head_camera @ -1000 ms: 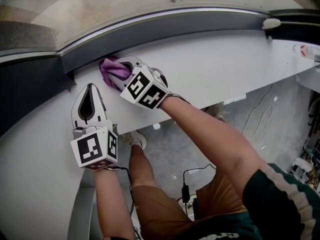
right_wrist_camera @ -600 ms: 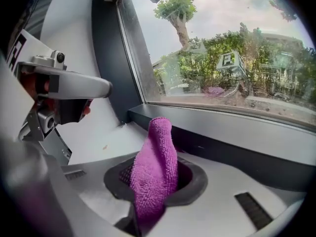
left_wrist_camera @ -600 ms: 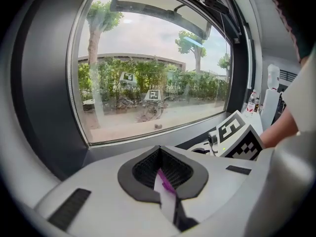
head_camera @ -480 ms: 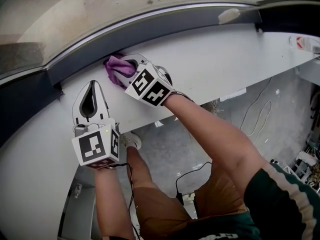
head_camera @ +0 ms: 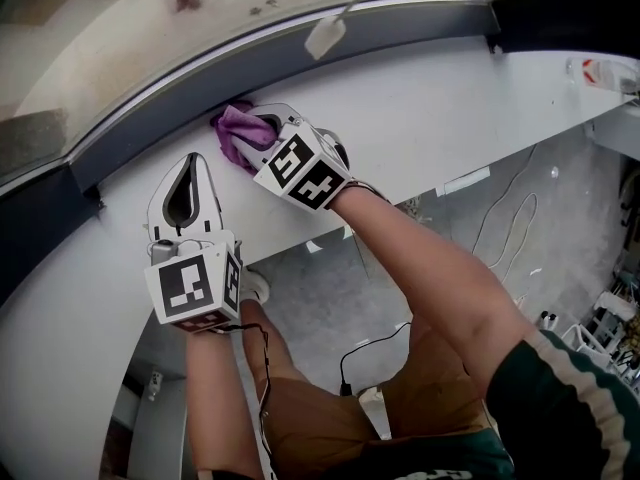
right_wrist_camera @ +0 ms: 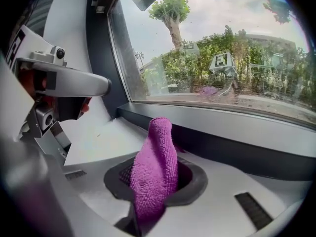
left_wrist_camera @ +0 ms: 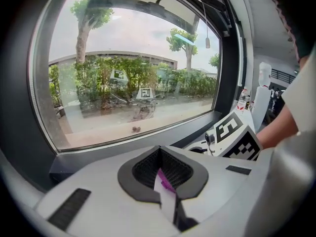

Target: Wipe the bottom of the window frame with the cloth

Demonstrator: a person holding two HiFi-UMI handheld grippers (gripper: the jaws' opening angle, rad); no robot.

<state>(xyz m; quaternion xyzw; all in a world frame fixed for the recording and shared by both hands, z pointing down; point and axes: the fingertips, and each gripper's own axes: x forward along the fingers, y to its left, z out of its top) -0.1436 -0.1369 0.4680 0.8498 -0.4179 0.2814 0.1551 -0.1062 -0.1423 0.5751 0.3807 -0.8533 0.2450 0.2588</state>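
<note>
Right gripper (head_camera: pixel 252 134) clenched on purple cloth (head_camera: pixel 235 126) (against window frame (head_camera: pixel 400 28)); left gripper (head_camera: pixel 190 162) closed.

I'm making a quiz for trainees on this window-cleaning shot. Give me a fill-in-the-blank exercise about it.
1. The right tool is shut on a ___ cloth.
2. The cloth sits where the ___ sill meets the dark window frame.
3. The left tool holds ___.
Missing words: purple; white; nothing.
</note>
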